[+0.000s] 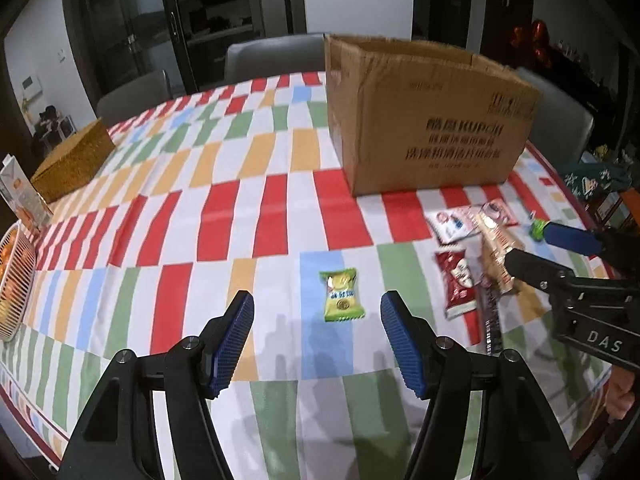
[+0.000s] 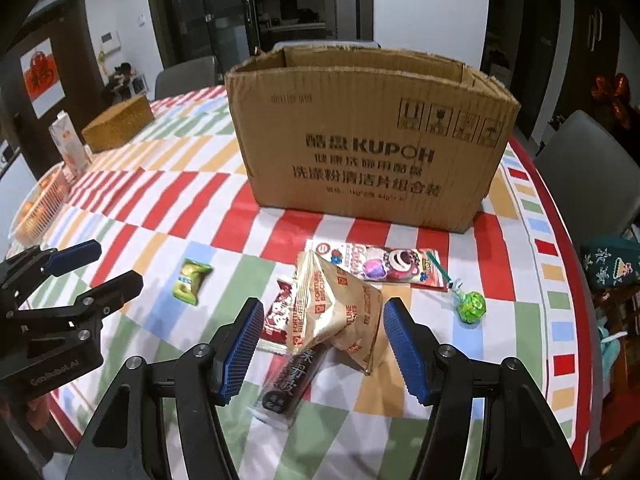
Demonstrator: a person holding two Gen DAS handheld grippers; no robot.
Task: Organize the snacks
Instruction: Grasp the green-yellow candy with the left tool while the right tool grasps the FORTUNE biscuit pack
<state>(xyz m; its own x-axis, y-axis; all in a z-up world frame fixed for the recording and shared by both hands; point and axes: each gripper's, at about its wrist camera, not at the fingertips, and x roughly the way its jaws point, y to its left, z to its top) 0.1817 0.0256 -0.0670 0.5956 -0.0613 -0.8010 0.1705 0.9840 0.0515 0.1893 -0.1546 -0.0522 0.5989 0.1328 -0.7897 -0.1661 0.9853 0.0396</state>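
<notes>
Right wrist view: both tools gape wide over a checked tablecloth (image 2: 192, 200), grey chairs (image 2: 576, 140) ringing the table.

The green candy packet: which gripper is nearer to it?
Left. The left gripper points at the green candy packet, nearly between its fingers; the right gripper is over the snack pile beside it.

Woven box (image 1: 72, 164), carton (image 1: 20, 196), fruit basket (image 1: 16, 276) — checked tablecloth (image 1: 200, 220).

cardboard box (image 2: 360, 140): KUPOH | beige packet (image 2: 340, 308): FORTUNE BISCUITS | right claw (image 1: 528, 248): DAS | left claw (image 2: 94, 264): GenRobot.AI
</notes>
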